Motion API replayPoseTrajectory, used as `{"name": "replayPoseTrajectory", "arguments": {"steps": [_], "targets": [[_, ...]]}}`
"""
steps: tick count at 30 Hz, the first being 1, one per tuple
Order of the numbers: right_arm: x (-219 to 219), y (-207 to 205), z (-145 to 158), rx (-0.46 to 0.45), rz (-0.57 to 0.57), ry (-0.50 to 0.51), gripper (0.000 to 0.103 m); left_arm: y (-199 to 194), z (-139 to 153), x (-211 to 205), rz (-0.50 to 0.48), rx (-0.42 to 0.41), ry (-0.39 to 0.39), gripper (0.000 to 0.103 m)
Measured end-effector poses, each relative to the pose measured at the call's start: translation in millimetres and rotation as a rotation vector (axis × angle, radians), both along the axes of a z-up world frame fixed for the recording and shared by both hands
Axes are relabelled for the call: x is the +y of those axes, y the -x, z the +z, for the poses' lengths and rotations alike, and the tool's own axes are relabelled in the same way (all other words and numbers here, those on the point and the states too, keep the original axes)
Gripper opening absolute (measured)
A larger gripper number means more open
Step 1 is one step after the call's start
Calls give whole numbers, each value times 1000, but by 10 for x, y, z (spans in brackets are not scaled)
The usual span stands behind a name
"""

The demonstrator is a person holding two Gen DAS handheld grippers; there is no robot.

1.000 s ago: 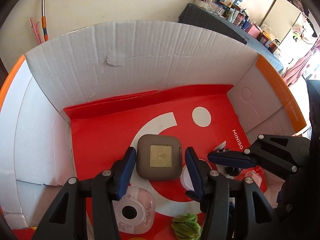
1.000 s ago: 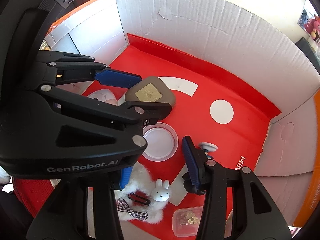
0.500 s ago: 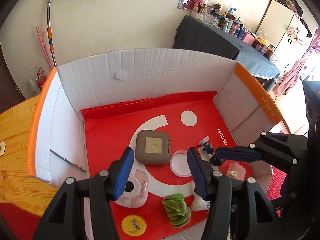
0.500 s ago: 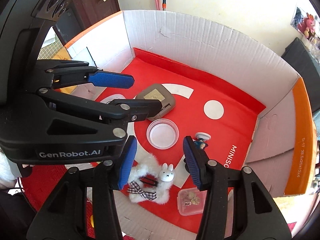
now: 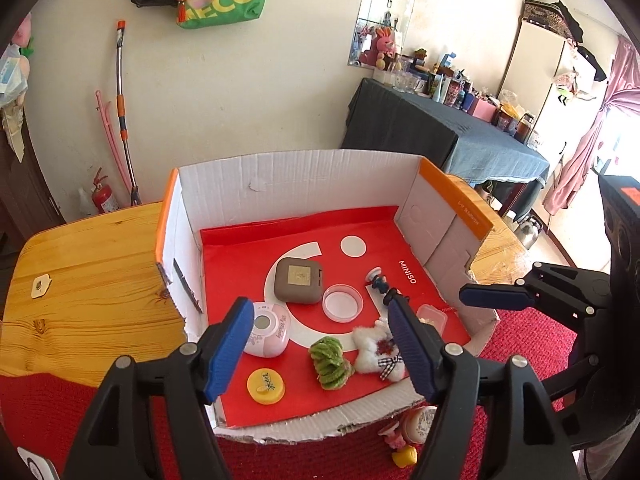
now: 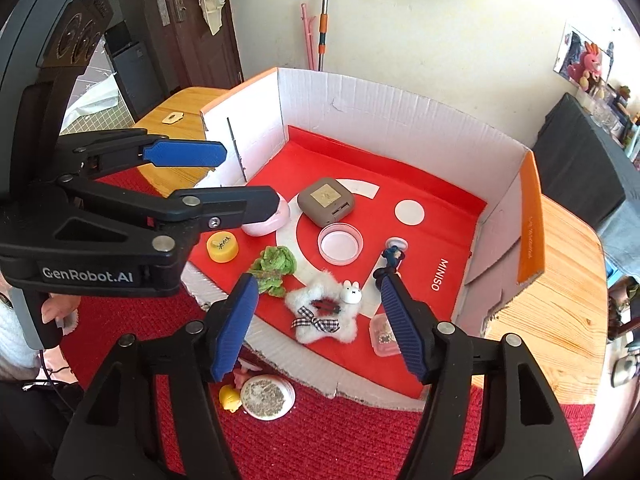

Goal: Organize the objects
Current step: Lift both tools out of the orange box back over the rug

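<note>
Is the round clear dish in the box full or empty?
Empty: the clear dish shows only its pale bottom, nothing inside, on the red box floor.

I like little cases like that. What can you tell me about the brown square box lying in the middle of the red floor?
The brown square case is a flat, rounded-corner box, smooth like plastic, with a gold square patch on its top and small slots in one side wall. It lies flat and closed on the red liner of the cardboard box, partly over the white curved print. The clear round dish sits right against one corner; the pink gadget is near but apart. Nothing grips it.
</note>
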State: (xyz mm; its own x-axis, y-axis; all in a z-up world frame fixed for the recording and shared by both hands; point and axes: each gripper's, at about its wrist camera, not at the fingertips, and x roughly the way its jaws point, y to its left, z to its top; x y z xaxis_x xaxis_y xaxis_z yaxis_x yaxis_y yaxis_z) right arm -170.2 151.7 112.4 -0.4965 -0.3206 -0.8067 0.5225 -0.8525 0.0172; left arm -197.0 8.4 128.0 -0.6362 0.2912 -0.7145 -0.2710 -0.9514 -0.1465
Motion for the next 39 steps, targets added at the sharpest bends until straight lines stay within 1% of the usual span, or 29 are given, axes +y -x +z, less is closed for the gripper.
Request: {"name": "replayPoseTrajectory", "arguments": {"steps": [1, 2, 4, 5, 7, 8, 9, 10, 11, 15, 17, 19, 23, 25, 27, 31, 36, 39], "targets": [[11, -44, 12, 10, -6, 2, 64, -60, 20, -12, 2, 12, -5, 74], [6, -61, 4, 21, -14, 4, 67, -125, 41, -27, 4, 22, -12, 76], [83, -214, 87, 47, -31, 13, 73, -251, 63, -49, 8, 41, -30, 78], [153, -336, 183, 60, -35, 20, 73, -315, 70, -53, 9, 51, -36, 79], [192, -387, 160, 82, -49, 36, 73, -445, 82, -63, 13, 69, -43, 80], [217, -437, 165, 94, -62, 42, 74, -510, 88, -67, 15, 79, -48, 82], [215, -441, 104, 107, -75, 44, 74, -576, 93, -70, 16, 91, -54, 83], [236, -490, 103, 120, -86, 48, 76, -636, 96, -70, 17, 106, -57, 86], [256, -536, 98, 133, -96, 55, 78, -700, 100, -67, 18, 122, -55, 88], [348, -737, 173, 167, -134, 96, 80, -923, 101, -40, 30, 170, -34, 90], [377, -804, 162, 180, -150, 110, 85, -1006, 81, -34, 33, 181, -34, 92], [392, -885, 173, 206, -165, 113, 87, -1081, 46, -36, 38, 183, -42, 95], [431, -1049, 129, 251, -219, 136, 90, -1234, -83, -17, 62, 206, -15, 95], [453, -1136, 88, 280, -252, 153, 94, -1300, -161, -22, 79, 212, -23, 98], [483, -1227, 46, 300, -275, 167, 94, -1352, -237, -26, 91, 213, -38, 100], [460, -1339, -66, 325, -288, 176, 98, -1412, -383, 4, 102, 203, -34, 103], [448, -1384, -297, 321, -309, 150, 99, -1491, -596, 32, 124, 181, -19, 103], [450, -1364, -480, 285, -325, 158, 99, -1495, -740, 31, 133, 148, -19, 103]]}}
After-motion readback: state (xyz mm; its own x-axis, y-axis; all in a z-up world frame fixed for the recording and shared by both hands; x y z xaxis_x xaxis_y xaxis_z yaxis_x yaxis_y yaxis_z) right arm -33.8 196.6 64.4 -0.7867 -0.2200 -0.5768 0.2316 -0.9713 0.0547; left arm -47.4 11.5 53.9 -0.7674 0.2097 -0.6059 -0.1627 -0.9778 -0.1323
